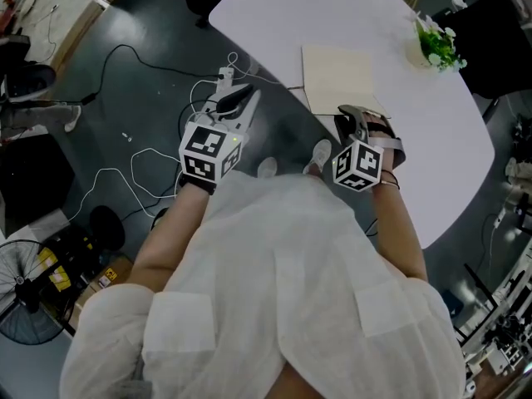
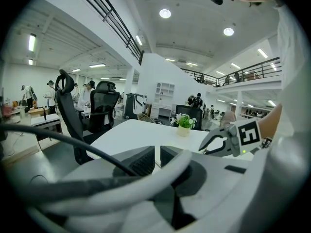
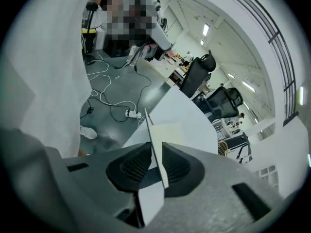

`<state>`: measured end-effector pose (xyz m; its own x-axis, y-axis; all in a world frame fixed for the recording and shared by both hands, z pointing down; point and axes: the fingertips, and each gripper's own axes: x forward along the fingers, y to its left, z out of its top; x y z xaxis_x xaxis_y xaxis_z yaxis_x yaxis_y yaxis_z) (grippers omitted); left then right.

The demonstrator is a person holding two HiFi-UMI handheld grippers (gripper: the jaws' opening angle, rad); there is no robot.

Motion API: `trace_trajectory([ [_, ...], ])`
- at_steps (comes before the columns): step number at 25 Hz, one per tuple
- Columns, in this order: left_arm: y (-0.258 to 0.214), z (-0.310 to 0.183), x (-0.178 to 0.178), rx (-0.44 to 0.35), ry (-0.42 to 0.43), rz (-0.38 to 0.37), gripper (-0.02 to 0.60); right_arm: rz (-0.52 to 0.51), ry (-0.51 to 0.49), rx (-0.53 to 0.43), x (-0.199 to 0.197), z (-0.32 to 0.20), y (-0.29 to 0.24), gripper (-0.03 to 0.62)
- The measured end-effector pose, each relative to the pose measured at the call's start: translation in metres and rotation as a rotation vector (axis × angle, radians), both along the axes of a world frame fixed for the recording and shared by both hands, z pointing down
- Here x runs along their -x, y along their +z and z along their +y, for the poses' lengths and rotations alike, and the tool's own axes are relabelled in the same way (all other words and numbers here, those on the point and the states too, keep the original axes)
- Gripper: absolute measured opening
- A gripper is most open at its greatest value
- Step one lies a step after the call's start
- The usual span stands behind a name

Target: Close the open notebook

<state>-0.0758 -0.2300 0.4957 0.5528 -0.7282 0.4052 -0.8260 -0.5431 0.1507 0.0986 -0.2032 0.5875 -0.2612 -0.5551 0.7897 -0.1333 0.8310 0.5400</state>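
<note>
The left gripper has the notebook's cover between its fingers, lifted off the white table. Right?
No. The right gripper, its fingers closing, has the cover between them, lifted off the white table; the right gripper view shows it. The left gripper holds nothing.

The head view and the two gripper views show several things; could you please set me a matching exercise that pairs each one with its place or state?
Things:
1. notebook
2. potted plant
3. left hand-held gripper
4. right hand-held gripper

Places or states:
A. stands near the edge of the white table, apart from the other things
B. held over the dark floor beside the table, nothing between its jaws
C. lies open on the table
D. its jaws are closing on the raised leaf

Pairs: 1-C, 2-A, 3-B, 4-D
</note>
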Motion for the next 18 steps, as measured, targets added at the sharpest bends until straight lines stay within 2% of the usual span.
trace_trajectory([
  [4,-0.001,-0.005,0.004,-0.003,-0.013,-0.001,0.031,-0.023,0.021,-0.044,0.002,-0.022,-0.011,0.060],
  [14,-0.006,-0.017,0.018,-0.009,-0.083,-0.008,0.031,-0.039,0.014,-0.063,0.004,-0.067,-0.022,0.081],
  [18,-0.009,-0.024,0.022,-0.015,-0.113,-0.007,0.031,-0.062,0.024,-0.089,0.004,-0.088,-0.031,0.067],
])
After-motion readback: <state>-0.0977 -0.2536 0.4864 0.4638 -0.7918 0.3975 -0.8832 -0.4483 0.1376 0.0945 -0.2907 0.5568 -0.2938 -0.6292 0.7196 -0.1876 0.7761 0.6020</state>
